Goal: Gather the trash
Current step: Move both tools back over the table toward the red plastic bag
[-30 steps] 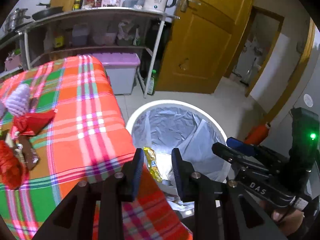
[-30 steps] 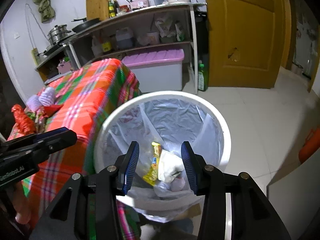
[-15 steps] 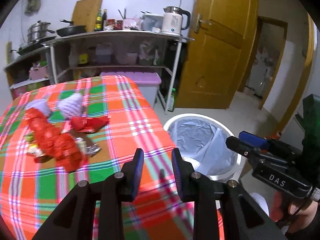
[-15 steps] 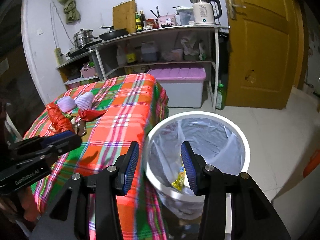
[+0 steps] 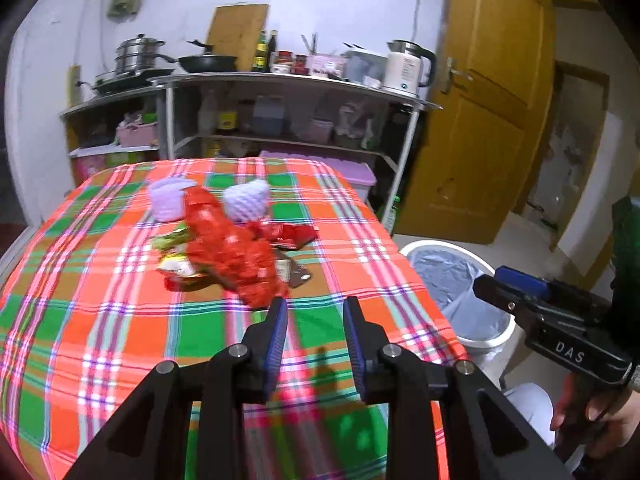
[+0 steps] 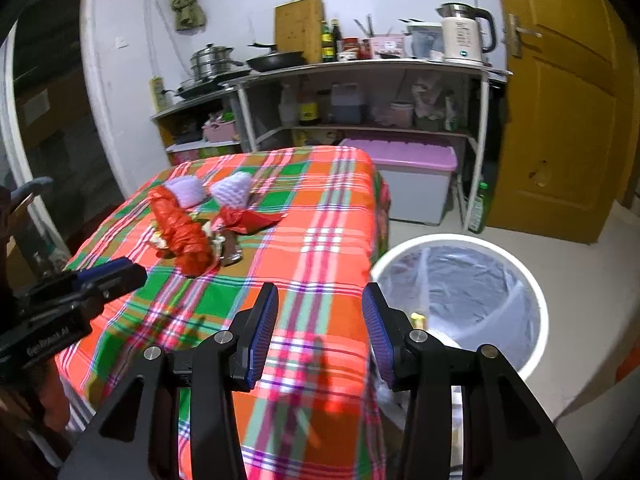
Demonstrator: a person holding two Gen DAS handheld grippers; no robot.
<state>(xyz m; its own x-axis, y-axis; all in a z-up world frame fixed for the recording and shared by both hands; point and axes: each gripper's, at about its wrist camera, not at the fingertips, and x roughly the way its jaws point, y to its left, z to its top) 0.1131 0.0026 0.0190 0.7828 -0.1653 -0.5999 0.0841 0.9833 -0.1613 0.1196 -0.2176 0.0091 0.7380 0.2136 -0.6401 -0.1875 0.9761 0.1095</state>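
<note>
The left tool (image 5: 314, 310) is empty, with its jaws narrowly parted, and hangs just short of the near end of the red plastic bag (image 5: 232, 250). The bag's long axis runs straight ahead and slightly left across the checked surface (image 5: 100, 320). The right tool (image 6: 318, 300), wide and empty, is farther off, between the bag and the bin (image 6: 532, 292) on the floor to its right.

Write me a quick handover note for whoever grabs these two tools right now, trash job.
Left tool: open, empty, above the checked tablecloth, aimed at the trash pile.
Right tool: open, empty, above the table edge beside the bin.
On the table: red plastic bag, red wrapper, two purple foam nets, and small wrappers under the bag.
Done: a yellow wrapper is just visible in the lined bin.
Left: all of the pile; the red bag lies nearest the left tool.
</note>
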